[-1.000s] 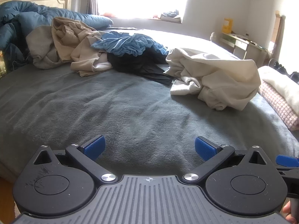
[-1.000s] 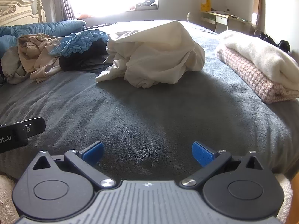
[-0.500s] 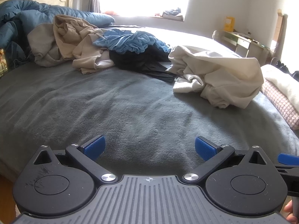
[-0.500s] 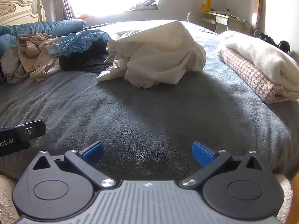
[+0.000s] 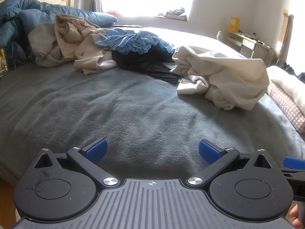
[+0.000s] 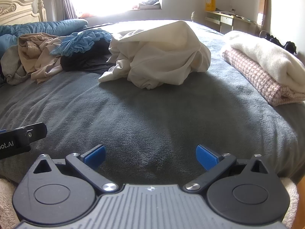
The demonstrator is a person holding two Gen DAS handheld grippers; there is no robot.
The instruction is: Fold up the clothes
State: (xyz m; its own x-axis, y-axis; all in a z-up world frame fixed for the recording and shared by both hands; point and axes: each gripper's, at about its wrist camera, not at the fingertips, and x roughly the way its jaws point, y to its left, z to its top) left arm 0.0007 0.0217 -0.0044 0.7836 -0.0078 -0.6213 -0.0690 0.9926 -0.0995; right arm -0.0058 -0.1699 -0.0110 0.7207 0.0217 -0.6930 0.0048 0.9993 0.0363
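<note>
Left gripper (image 5: 151, 150) has crept fwd over the bed (image 5: 118, 114) in the last sec; right gripper (image 6: 150, 155) barely moved. Both gape wide, empty. Cream garment (image 6: 160, 55) sits crumpled mid-bed, far off, untouched, so prob. just the approach, no folding yet.

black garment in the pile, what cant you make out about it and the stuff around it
- Black garment: left wrist view, the blue garment covers its top; its type is unclear.
- Same garment: right wrist view, the cream garment hides its right side.
- Folded stack: left wrist view, cut off by the right edge.
- Windowsill items: too small, washed out by glare.
</note>
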